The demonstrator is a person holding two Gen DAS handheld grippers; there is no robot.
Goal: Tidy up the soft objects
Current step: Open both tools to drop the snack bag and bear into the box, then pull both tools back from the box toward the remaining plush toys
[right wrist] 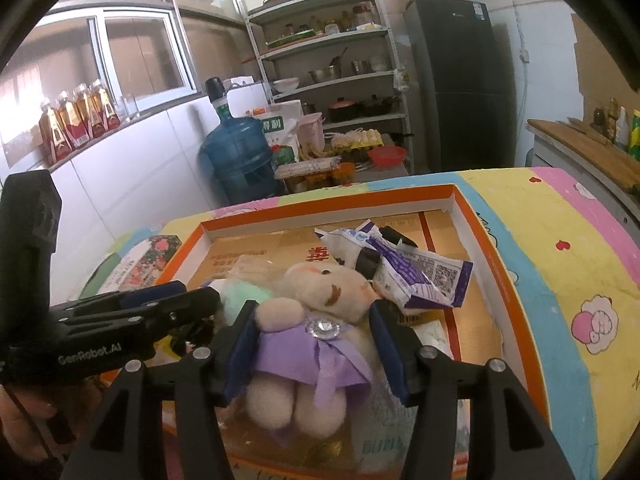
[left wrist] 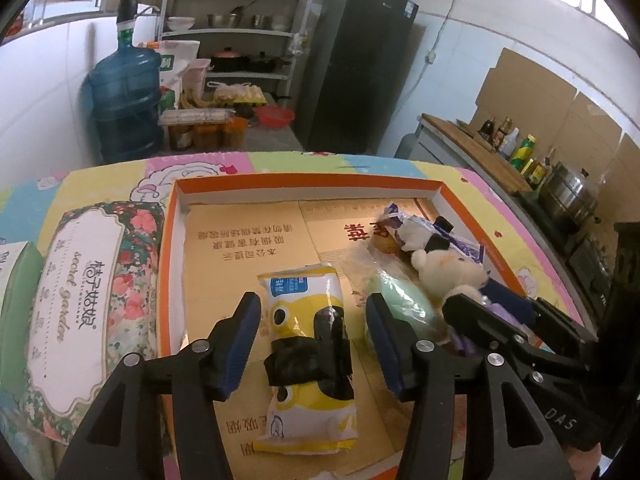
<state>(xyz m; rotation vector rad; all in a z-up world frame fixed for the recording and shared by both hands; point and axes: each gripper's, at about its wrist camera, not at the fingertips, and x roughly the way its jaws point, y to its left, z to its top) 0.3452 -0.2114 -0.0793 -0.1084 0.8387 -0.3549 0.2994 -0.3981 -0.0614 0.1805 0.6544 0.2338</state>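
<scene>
An orange-rimmed cardboard tray (left wrist: 308, 185) lies on a colourful cartoon tablecloth. In the left wrist view a yellow-and-white snack pack (left wrist: 308, 344) with black tape lies in the tray between the open fingers of my left gripper (left wrist: 314, 346), which is not closed on it. In the right wrist view a cream plush doll in a purple dress (right wrist: 312, 336) lies between the open fingers of my right gripper (right wrist: 312, 354). A pale green soft item (left wrist: 400, 300) and a purple-white pouch (right wrist: 416, 276) lie beside them. The right gripper also shows in the left wrist view (left wrist: 512, 320).
A floral tissue pack (left wrist: 88, 308) lies left of the tray on the table. Beyond the table stand a blue water jug (left wrist: 120, 100), a shelf rack (left wrist: 236, 32) and a dark fridge (left wrist: 356, 64). A counter with bottles and a pot (left wrist: 568, 196) runs along the right.
</scene>
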